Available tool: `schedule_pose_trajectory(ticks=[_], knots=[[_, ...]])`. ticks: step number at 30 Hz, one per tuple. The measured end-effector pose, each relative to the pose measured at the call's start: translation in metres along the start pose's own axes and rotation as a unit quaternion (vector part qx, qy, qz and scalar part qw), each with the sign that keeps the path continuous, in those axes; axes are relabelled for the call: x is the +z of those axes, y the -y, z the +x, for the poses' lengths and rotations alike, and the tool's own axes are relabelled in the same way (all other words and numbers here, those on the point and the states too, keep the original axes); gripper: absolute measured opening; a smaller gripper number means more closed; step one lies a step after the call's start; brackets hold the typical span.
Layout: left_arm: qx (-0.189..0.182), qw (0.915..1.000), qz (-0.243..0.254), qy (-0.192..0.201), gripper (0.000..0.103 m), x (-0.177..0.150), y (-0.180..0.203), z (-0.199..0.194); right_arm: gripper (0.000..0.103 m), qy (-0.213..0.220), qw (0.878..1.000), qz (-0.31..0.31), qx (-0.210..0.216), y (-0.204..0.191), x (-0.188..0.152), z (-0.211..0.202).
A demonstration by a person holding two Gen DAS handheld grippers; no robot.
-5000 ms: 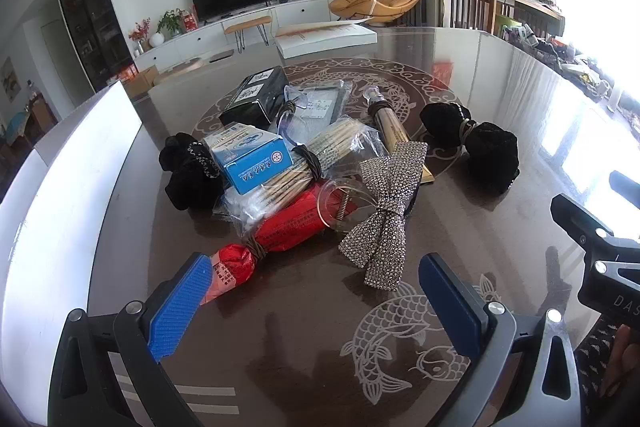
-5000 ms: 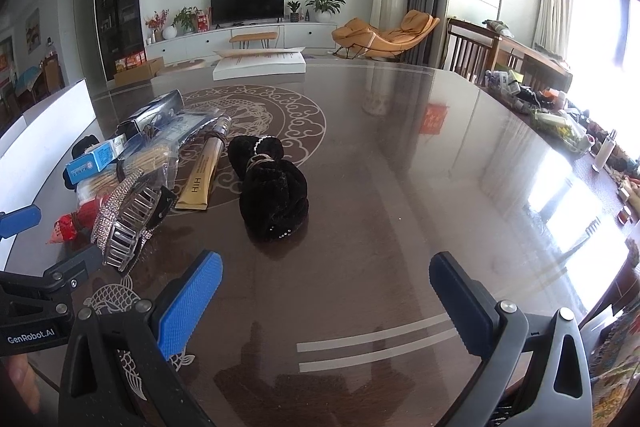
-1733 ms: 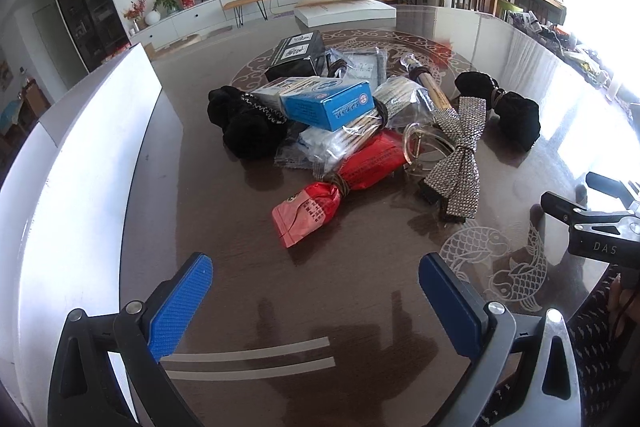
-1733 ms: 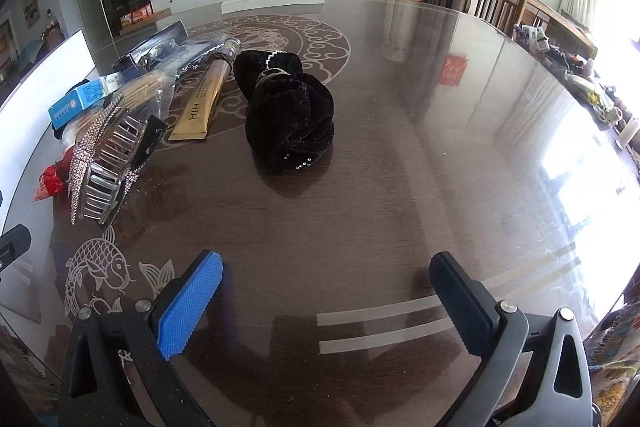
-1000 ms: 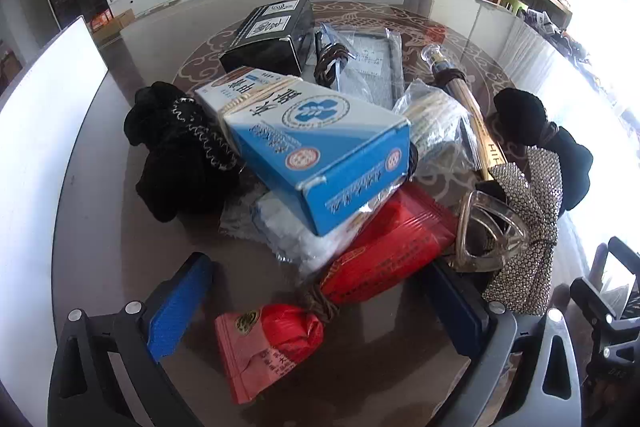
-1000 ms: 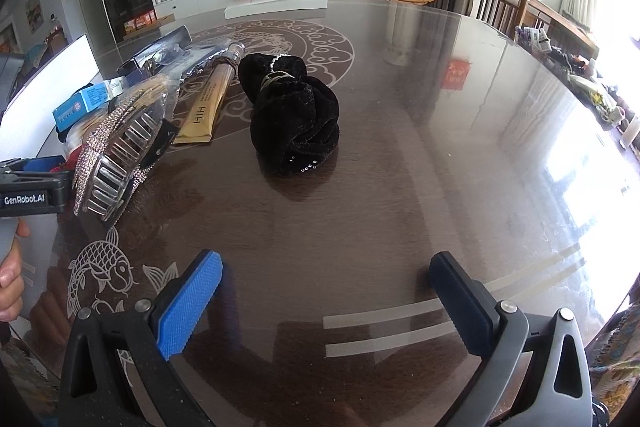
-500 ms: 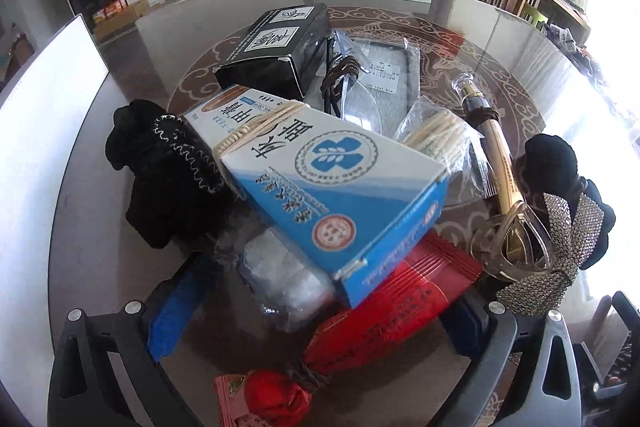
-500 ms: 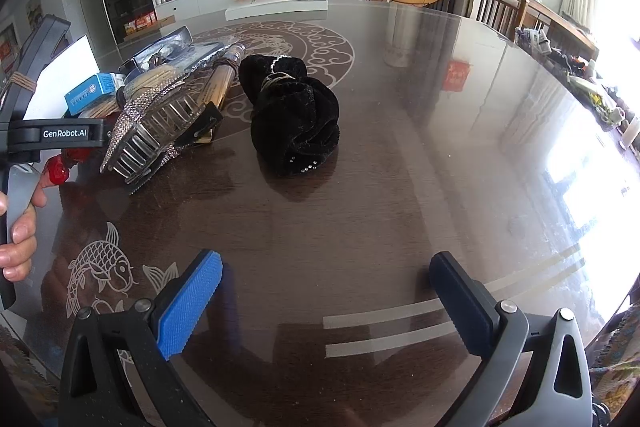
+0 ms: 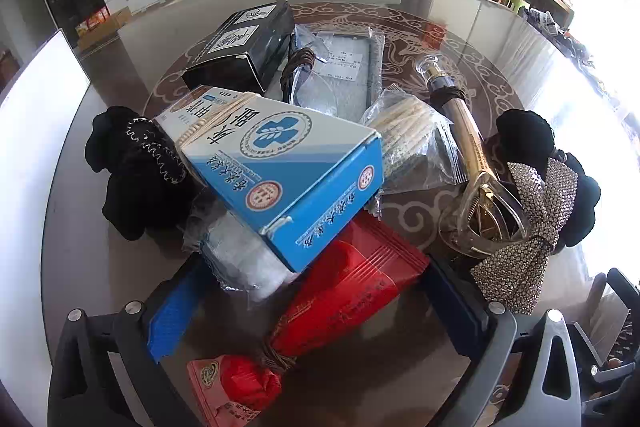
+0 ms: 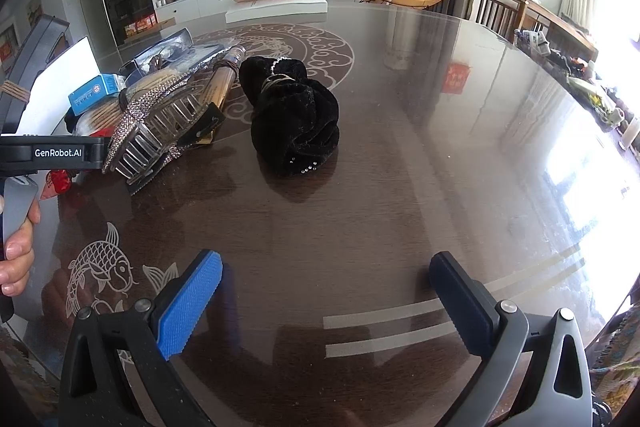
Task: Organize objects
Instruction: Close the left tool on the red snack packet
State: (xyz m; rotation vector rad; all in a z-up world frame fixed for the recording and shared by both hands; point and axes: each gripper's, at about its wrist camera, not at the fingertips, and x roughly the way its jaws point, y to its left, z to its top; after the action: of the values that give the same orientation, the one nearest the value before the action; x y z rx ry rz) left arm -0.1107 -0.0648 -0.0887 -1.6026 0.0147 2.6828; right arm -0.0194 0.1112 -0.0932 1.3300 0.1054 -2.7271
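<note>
Two wide-open fingers of the left gripper (image 9: pixel 316 311) straddle the red packet (image 9: pixel 344 303), gripping nothing. Packet lies on the table (image 9: pixel 80 247), partly under the blue box (image 9: pixel 280 163), which rests on a clear bag (image 9: pixel 236 255). Black scrunchie (image 9: pixel 132 167) to its left, rhinestone clip (image 9: pixel 524 227) to its right. Right gripper (image 10: pixel 326 297) hovers fully open and empty over bare table; a second scrunchie (image 10: pixel 294 121) lies ahead.

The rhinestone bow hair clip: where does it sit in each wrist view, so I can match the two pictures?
Left wrist view: rhinestone bow hair clip at the right edge of the pile, in front of a black scrunchie.
Right wrist view: the clip lies left of centre, teeth toward the camera, left of that scrunchie.
Shared landmark: the blue and white box.
</note>
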Motion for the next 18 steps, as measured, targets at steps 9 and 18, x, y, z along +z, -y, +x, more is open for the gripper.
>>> schedule_pose_trajectory(ticks=[9, 18], knots=[[-0.004, 0.9998, 0.009, -0.019, 0.103, -0.002, 0.002, -0.002, 0.103, 0.0, 1.0, 0.0, 0.0, 0.0, 0.0, 0.0], [-0.015, 0.9993, 0.03, -0.016, 0.103, -0.009, 0.014, -0.007, 0.103, 0.001, 1.0, 0.0, 0.0, 0.0, 0.0, 0.0]])
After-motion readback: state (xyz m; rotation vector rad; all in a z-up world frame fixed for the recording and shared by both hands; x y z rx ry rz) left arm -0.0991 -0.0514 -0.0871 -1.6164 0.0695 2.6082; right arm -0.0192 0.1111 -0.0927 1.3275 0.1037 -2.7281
